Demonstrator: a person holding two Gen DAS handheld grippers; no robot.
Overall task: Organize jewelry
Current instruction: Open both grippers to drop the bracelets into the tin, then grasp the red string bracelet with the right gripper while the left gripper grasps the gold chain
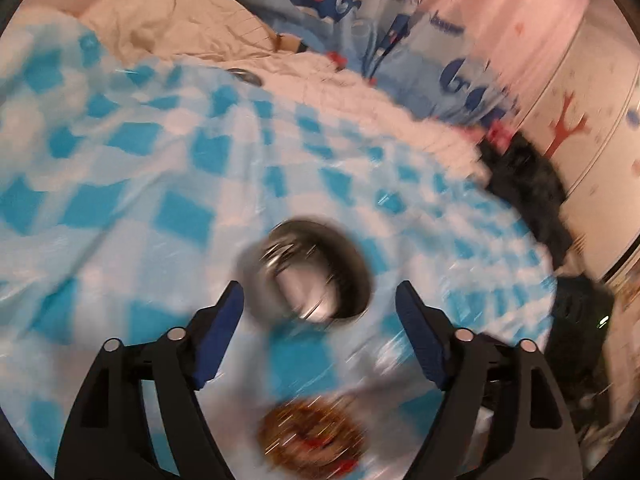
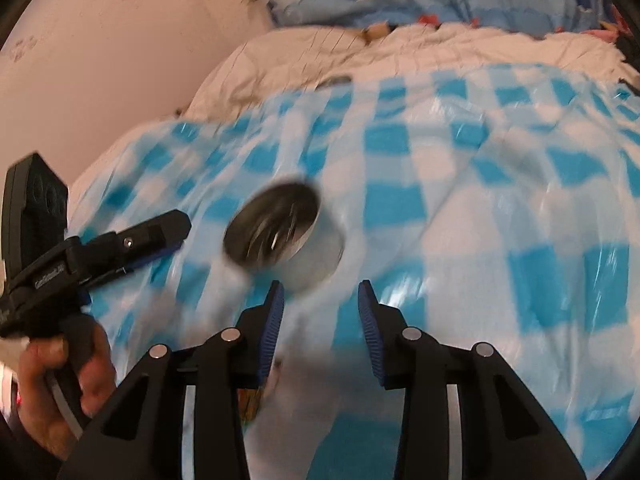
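The left gripper (image 1: pixel 320 300) stands wide open with nothing between its blue pads (image 1: pixel 224 332); they hang just short of a round metal tin (image 1: pixel 316 272), clear of its near side. The right gripper (image 2: pixel 320 300) is parted about halfway, also empty, its tips just near of the same tin (image 2: pixel 284 232), which lies slightly left of its line. In the right wrist view the left gripper (image 2: pixel 132 244) reaches in from the left, held by a hand (image 2: pixel 56 388) at the near left edge, its tip close to the tin's left side but apart from it.

The tin sits open on a blue-and-white checked cloth (image 1: pixel 160 184) spread over a bed. Something shiny and streaked lies inside it, too blurred to name. Near of the tin, between the left gripper's arms, lies a round brown and red thing (image 1: pixel 316 436), also smeared by blur.

Farther off, a cream quilt (image 2: pixel 400 52) borders the cloth, with a small metal disc (image 1: pixel 244 76) at the far edge. Beyond are whale-print pillows (image 1: pixel 340 0), and a dark heap of fabric (image 1: pixel 528 184) lies at the right.
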